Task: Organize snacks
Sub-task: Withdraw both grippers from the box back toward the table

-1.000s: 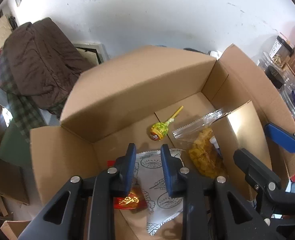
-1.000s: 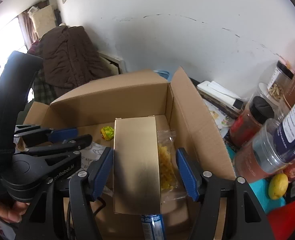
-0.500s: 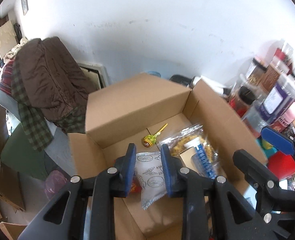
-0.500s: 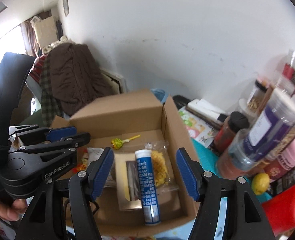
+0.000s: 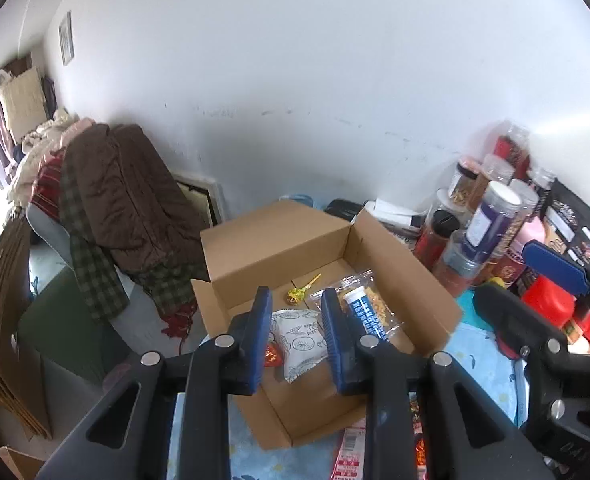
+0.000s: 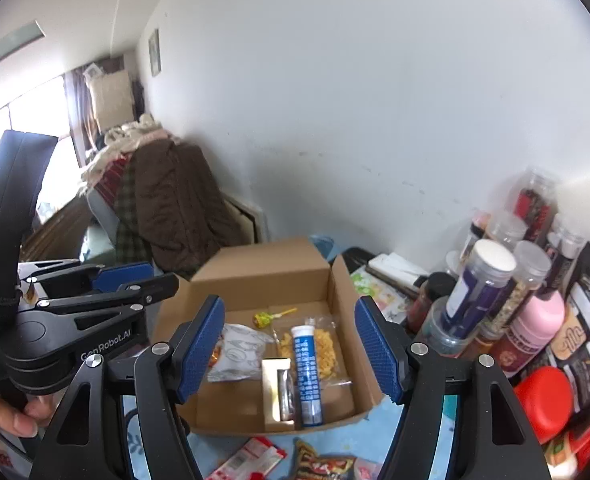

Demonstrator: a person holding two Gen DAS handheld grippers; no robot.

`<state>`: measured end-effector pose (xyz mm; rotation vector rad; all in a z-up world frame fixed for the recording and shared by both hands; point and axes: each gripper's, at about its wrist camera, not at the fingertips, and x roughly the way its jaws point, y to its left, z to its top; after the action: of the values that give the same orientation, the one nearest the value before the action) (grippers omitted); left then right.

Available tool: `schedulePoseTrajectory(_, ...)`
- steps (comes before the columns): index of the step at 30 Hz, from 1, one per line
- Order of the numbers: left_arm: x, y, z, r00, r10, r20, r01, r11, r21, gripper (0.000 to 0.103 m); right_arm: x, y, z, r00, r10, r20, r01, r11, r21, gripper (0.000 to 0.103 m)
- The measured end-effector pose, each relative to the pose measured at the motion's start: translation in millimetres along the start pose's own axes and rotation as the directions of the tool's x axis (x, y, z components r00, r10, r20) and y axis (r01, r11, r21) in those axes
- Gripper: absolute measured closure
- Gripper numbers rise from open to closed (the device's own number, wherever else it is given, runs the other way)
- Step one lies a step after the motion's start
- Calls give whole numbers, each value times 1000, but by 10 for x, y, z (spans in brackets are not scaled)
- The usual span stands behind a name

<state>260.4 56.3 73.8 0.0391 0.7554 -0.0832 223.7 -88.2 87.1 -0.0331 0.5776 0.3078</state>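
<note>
1. Plainly, the chief risk is the next pick. The loose snack packets lie on the surface right under the right gripper, at the lower edge of its view and partly hidden by its own arms, so a descent onto them would be made half blind and could pinch two wrappers at once or push one off the surface edge.
2. A second risk sits to the right of that gripper: the crowded jars stand close together and near the cardboard box, so a wide swing could knock one over.
3. The box itself looks light, and its front wall is low; a gripper catching that wall could drag it and spill the blue tube, which lies loose on top of the clear bag of yellow snacks.
4. The right gripper holds nothing; its jaws have just been opening and stand moderately apart with only air between them.
5. The left gripper is at its most closed, a small gap showing between its pads, and grips nothing.
6. The box lies below and ahead of both grippers, well apart from their fingertips. Inside it, the lollipop is farthest from the right gripper, the white pouch lies towards its left finger, and the gold box and the tube lie nearest, side by side.
</note>
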Motion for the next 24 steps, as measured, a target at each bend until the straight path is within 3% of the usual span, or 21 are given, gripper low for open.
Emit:
schedulePoseTrajectory(10,-540,-91,-295,996,-56,62,53,998,45,78,-629,-16,-242,997,-14,76,12,1000,29,26)
schedulePoseTrajectory(24,-915,-209,-878,990,-118,78,111,989,94,78,-1097,93,-888,996,-62,60,59,997,46,23)
